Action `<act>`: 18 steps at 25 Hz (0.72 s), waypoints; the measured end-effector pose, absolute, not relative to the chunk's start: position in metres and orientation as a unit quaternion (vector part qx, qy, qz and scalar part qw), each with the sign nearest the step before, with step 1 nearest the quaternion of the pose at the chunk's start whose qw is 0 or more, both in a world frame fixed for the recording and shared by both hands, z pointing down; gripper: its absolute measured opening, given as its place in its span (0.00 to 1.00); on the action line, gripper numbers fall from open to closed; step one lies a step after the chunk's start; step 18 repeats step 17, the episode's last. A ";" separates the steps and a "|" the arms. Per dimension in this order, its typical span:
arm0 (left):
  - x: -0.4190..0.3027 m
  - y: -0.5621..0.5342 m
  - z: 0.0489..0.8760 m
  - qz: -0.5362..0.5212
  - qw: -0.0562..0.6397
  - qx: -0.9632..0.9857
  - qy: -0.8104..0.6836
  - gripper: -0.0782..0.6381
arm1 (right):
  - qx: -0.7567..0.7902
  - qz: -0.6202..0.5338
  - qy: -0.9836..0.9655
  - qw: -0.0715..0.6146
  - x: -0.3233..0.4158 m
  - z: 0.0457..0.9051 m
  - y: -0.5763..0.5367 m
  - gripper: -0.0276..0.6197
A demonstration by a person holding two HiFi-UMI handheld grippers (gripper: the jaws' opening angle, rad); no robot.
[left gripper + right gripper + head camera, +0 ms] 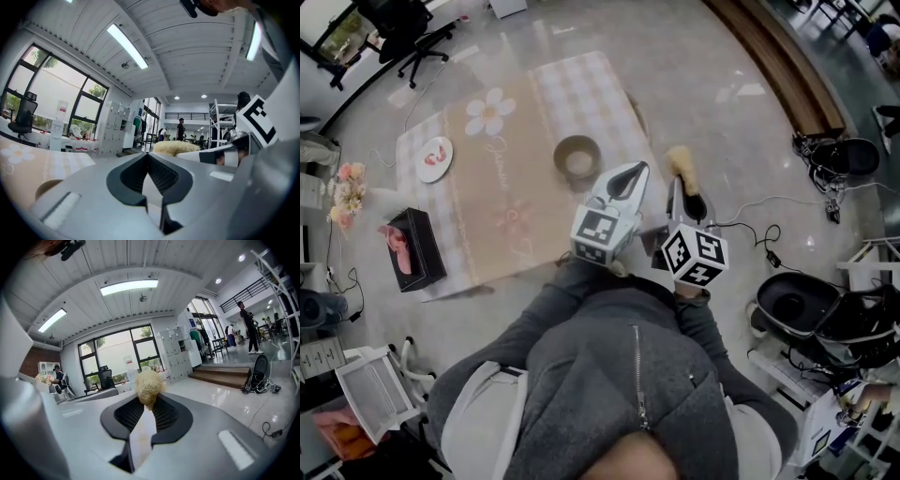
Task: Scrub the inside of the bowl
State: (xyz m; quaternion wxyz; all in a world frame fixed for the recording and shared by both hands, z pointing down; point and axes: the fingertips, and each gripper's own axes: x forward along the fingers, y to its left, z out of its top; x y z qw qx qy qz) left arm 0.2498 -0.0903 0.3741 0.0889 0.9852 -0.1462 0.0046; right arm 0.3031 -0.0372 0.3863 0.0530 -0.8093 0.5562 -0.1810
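Looking down past a grey zip jacket [609, 375]: the left gripper [639, 169] is over the beige-and-checked daisy-print tablecloth [502, 202], jaws drawn to a point, near the round brown bowl [577, 157]. Just beside it, the right gripper [687, 195] carries a tan fluffy-headed scrubbing brush [680, 159], past the cloth's right edge.

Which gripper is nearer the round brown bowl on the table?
Left. The left gripper sits just right of the bowl in the head view; the right gripper, holding the straw-headed brush, is farther right.
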 end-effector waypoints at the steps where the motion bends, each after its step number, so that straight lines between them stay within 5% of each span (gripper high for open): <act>1: 0.250 -0.088 0.374 0.005 0.095 0.985 -0.142 0.12 | -0.806 -0.183 0.559 0.055 0.301 0.387 -0.038 0.12; 18: 0.214 -0.094 0.385 0.018 0.113 0.980 -0.163 0.12 | -0.775 -0.202 0.595 0.064 0.265 0.393 -0.057 0.12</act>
